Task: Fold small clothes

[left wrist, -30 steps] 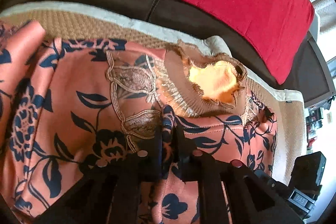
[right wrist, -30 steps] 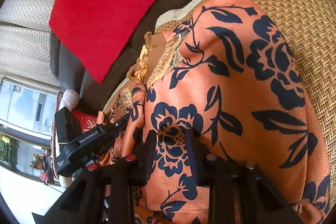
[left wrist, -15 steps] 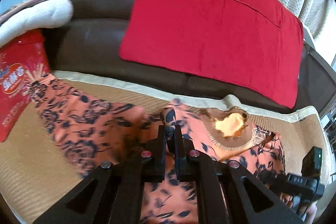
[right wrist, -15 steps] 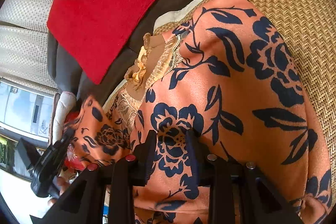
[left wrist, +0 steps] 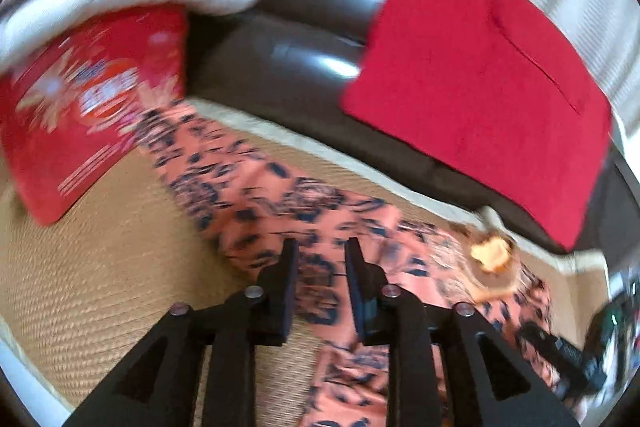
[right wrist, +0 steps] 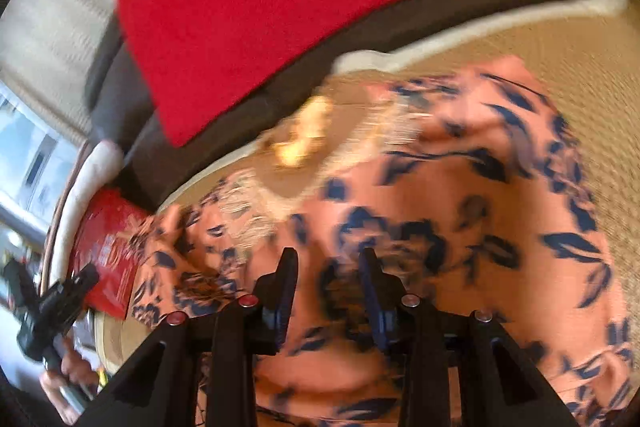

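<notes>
Left gripper (left wrist: pixel 318 259) tilted downward, fingers (left wrist: pixel 286 279) parting with nothing gripped, right gripper (right wrist: pixel 328 267) angled down, fingers apart

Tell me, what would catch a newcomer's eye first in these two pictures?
The orange garment with dark blue flowers, spread over the woven mat, fills the middle of both views. Behind it a bright red cloth hangs over the dark sofa back. At the bottom of each view stands a black gripper, the left gripper and the right gripper, jaws apart above the garment.
</notes>
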### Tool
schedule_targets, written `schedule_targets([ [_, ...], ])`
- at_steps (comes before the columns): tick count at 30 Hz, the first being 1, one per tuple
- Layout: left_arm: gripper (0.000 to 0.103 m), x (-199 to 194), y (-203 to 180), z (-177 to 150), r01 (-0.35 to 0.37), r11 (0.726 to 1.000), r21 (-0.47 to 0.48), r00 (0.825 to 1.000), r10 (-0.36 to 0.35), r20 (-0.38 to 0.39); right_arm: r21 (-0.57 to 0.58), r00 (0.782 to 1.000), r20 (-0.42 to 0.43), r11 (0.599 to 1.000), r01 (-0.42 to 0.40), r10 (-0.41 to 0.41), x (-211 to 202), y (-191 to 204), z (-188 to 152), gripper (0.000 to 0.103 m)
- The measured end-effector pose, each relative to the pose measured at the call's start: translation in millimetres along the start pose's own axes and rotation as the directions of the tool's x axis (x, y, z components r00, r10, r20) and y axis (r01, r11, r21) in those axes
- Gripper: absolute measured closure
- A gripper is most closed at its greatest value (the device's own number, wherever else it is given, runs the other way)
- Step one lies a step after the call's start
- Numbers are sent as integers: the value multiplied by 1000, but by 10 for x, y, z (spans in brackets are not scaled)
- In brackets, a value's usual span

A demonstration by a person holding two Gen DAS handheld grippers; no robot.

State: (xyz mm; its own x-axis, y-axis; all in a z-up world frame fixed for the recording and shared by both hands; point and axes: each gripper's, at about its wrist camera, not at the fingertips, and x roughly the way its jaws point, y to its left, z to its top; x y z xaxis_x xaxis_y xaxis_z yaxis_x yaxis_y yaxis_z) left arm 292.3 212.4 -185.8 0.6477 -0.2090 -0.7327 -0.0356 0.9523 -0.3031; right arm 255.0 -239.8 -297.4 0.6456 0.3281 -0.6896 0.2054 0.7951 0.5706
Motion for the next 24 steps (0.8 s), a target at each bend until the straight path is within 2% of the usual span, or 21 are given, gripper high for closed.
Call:
schedule_targets([
  [3,53,179,284,-27,-115,991,-66,993,112,-48,-59,995,-38,994,-92,89,109,265,-73,68],
  [6,51,352,594,-70,-77,976,-205,991,52,-125,-142,981,-105,974,-175,161,245,562,-215,62],
  [7,51,415,674,-92,-57,965,-257,989,20,-146,-175,973,-143,962,-207,183,309,680,-301,36],
  [8,50,511,795,-127,-33,941,-338,985,-27,-172,-186,968,-162,957,-222,193,351,736,-339,19],
  [10,50,613,908,-186,-16,904,-427,979,-73,-191,-222,961,-211,948,-228,181,498,881,-457,18],
  [12,51,731,958,-219,33,871,-490,973,-141,-185,-268,971,-218,951,-154,96,631,967,-563,20],
  [14,52,789,928,-215,59,862,-503,970,-169,-177,-323,977,-213,941,-101,31,717,1041,-635,23],
  [17,52,877,815,-199,121,852,-510,957,-236,-167,-381,978,-207,921,-79,-2,755,1142,-671,23],
  [18,55,919,775,-208,134,844,-519,953,-254,-167,-387,978,-208,919,-81,-2,768,1148,-670,23],
  [20,78,943,736,-205,131,841,-525,957,-245,-154,-393,978,-210,916,-87,3,798,1160,-665,24],
  [21,93,970,722,-169,132,841,-524,959,-243,-148,-394,977,-211,915,-90,5,806,1163,-662,24],
  [24,96,951,623,-141,138,849,-510,970,-219,-102,-408,976,-216,908,-95,5,761,1113,-665,24],
])
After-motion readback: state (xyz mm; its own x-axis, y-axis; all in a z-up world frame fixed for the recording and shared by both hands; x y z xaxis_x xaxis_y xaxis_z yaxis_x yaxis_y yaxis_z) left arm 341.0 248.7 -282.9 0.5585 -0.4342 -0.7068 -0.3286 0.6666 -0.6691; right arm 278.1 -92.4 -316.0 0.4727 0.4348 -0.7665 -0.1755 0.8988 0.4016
